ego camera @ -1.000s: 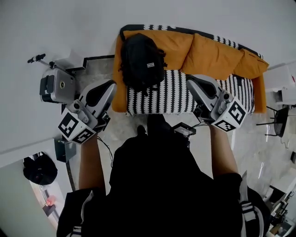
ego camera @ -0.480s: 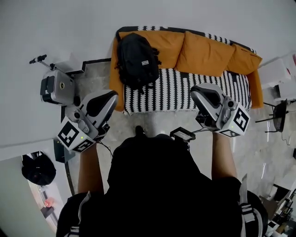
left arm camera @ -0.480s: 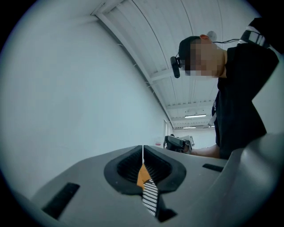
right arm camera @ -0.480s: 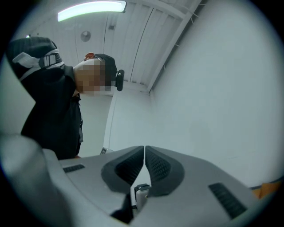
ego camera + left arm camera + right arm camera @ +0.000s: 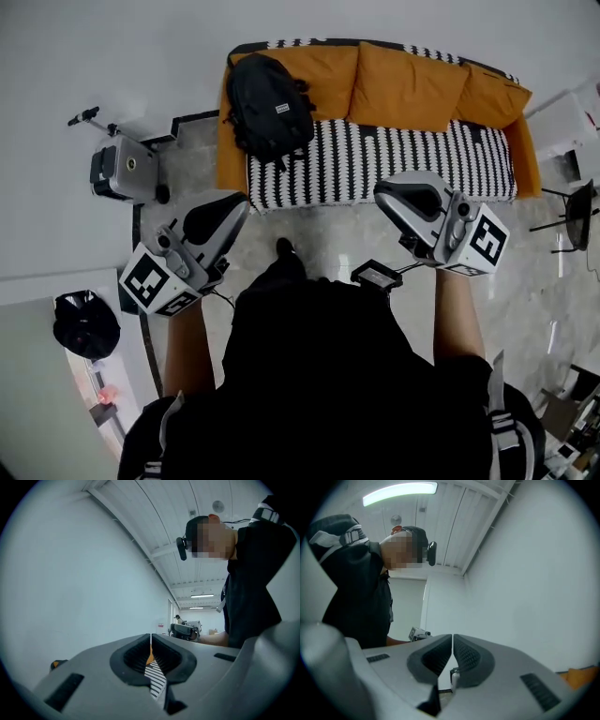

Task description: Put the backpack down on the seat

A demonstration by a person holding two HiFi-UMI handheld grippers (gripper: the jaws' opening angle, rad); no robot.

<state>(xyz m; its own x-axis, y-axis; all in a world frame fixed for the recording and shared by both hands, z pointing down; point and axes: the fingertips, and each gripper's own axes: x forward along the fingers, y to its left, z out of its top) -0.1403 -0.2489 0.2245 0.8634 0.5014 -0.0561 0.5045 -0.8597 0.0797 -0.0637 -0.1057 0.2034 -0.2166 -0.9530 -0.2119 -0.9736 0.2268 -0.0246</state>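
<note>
the backpack (image 5: pixel 270 111) is sitting on the sofa (image 5: pixel 412 159), at the seat's end nearer the left gripper (image 5: pixel 234 202), and it is leaning back against the orange cushion there. judging by that, the putting down is looking done. both grippers are hanging in front of the sofa, over the floor and well apart from the backpack. the left gripper's jaws are pressing together with nothing caught in them; only a sliver of the sofa's striped cover is showing beyond them. the right gripper (image 5: pixel 386 194) is doing the same, its jaws closed and empty.

the backpack is looking like soft black fabric, so it is likely sagging and folding rather than holding its shape, and it is probably light enough for one gripper. the best place to take it would be the loop at its top or a shoulder strap, though from above these are too small to make out for certain. gripping the loose body cloth would be risking a slip.
</note>
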